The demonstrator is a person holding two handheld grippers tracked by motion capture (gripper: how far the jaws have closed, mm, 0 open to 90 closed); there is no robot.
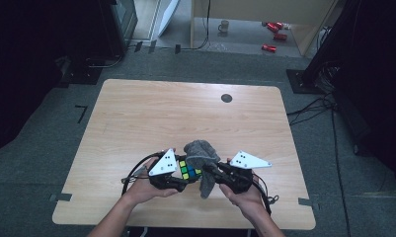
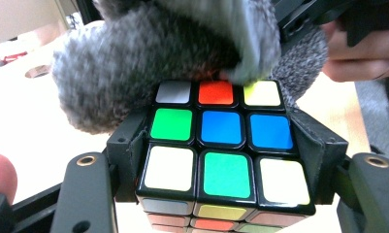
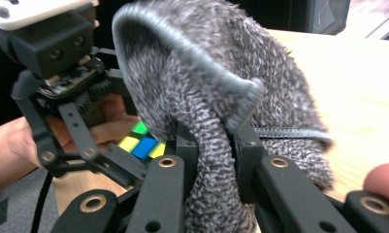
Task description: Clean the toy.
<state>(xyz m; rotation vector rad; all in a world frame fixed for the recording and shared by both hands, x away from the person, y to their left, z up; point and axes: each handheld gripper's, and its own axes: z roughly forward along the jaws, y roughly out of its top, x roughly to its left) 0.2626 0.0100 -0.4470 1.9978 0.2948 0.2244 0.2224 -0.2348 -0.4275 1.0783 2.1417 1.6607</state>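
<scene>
my grey cloth (image 2: 148, 63) is blurry and covers the cube's (image 2: 221, 145) far edge; cube's bottom gets cropped

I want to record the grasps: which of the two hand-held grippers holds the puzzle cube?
The left hand-held gripper: its jaws clamp the Rubik's cube. The right hand-held gripper pinches the grey cloth instead.

Light wooden table (image 1: 136, 123), dark round grommet (image 1: 226, 98) near far edge.
</scene>
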